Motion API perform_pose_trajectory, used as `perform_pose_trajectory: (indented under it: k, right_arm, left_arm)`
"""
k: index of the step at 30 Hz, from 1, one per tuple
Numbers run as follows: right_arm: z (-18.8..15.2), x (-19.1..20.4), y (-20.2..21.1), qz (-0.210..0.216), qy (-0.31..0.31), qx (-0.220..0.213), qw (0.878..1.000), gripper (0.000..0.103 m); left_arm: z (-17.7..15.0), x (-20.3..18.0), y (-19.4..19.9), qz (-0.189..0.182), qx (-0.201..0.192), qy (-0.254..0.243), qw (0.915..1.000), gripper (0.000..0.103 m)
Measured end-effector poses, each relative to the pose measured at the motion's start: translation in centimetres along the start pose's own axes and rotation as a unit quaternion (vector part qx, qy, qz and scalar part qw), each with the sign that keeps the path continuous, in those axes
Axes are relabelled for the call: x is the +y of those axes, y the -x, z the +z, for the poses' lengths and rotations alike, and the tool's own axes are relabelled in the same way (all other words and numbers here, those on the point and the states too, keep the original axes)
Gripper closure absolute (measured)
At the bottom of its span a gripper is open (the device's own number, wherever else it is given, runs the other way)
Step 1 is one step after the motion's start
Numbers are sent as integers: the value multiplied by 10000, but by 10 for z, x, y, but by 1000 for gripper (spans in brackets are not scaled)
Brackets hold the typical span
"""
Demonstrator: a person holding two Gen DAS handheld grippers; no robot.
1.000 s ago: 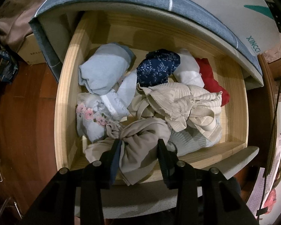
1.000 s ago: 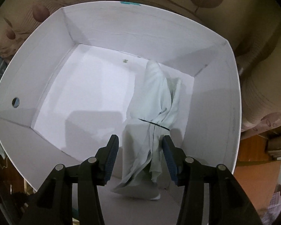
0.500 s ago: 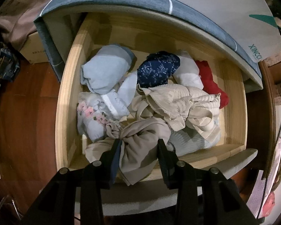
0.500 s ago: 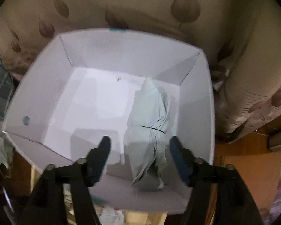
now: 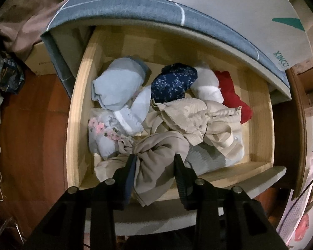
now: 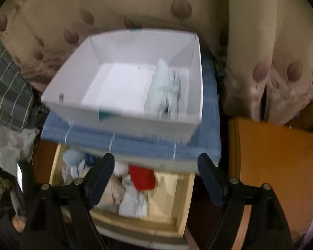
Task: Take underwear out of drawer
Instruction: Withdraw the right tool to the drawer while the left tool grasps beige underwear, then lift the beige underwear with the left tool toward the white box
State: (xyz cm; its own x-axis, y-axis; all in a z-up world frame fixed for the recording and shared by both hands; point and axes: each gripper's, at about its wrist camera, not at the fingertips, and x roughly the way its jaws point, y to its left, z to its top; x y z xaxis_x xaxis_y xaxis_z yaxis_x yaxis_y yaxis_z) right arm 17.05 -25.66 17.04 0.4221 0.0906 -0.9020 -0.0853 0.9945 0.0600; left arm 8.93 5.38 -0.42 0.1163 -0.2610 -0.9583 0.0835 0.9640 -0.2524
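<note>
Left wrist view: the wooden drawer [image 5: 73,125] stands pulled out over a reddish floor [image 5: 31,145], packed with underwear. The left tool [image 5: 154,162], jaws closing, grips the taupe garment [image 5: 160,156] at the near edge.

Right wrist view, blurred: the right tool [image 6: 156,166], empty and opening, has backed off the white box [image 6: 123,120], where a pale garment [image 6: 160,87] lies at the right.

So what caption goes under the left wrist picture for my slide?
Left tongs closing around a taupe garment at the front of a wooden drawer full of underwear.
</note>
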Motion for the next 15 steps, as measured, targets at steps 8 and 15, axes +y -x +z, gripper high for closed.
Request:
perform_pose_trajectory:
  k: [8,15]
  right_arm:
    - [-74,9,-63,225,-84,888,9958,19]
    - [-112,21,-114,217,-320,1334,9903,19]
  left_arm:
    - [-1,-4,14,33,-128,21,9999,68]
    - [1,-2,30,31,-242,75,9997,68]
